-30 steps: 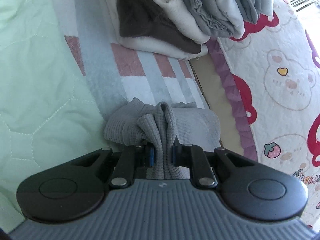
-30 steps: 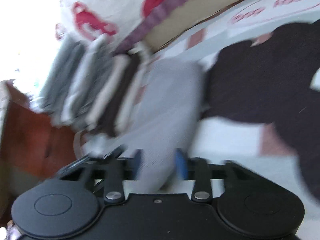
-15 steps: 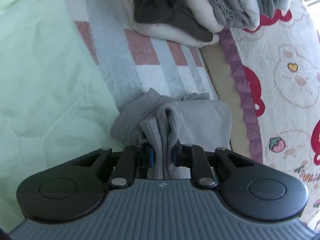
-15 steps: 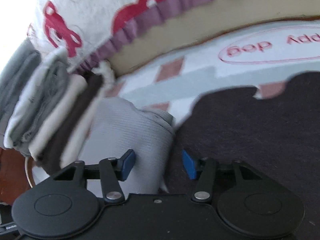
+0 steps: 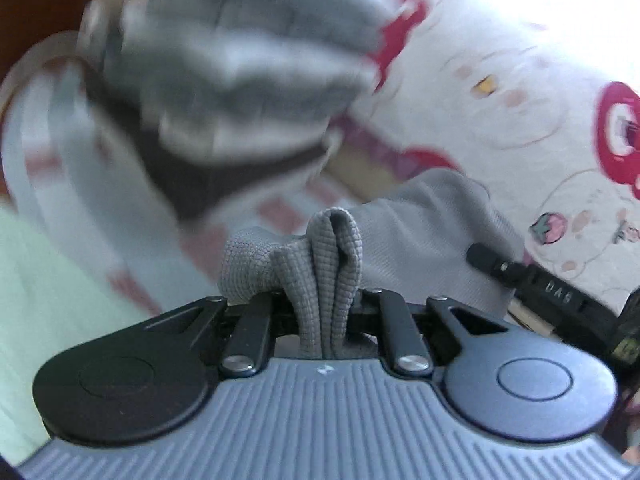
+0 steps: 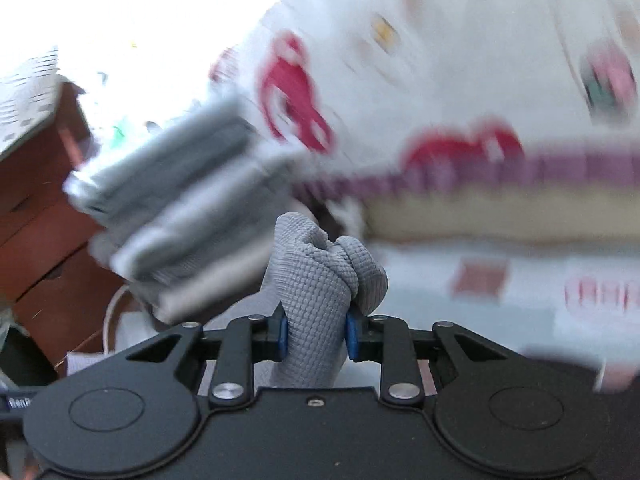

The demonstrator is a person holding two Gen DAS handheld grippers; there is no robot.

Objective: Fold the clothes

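- Grey garment [image 5: 332, 272]: waffle-knit, bunched, pinched at two places and slung between both grippers, above the striped bed sheet [image 5: 68, 184].
- Left gripper [image 5: 320, 316]: nearly closed, clamped on a thick gather of the cloth.
- Right gripper [image 6: 316, 332]: jaws closing, blue pads [image 6: 283, 336] pressing a fat wad of the same garment.
- Risk: the bulky, uneven wads may slip out, or the fold come out crooked.
- Surroundings: stack of folded clothes [image 6: 172, 216] at ten o'clock, close enough to be knocked; cartoon quilt [image 6: 460, 60] at one o'clock; wooden drawers [image 6: 44, 216] at nine.
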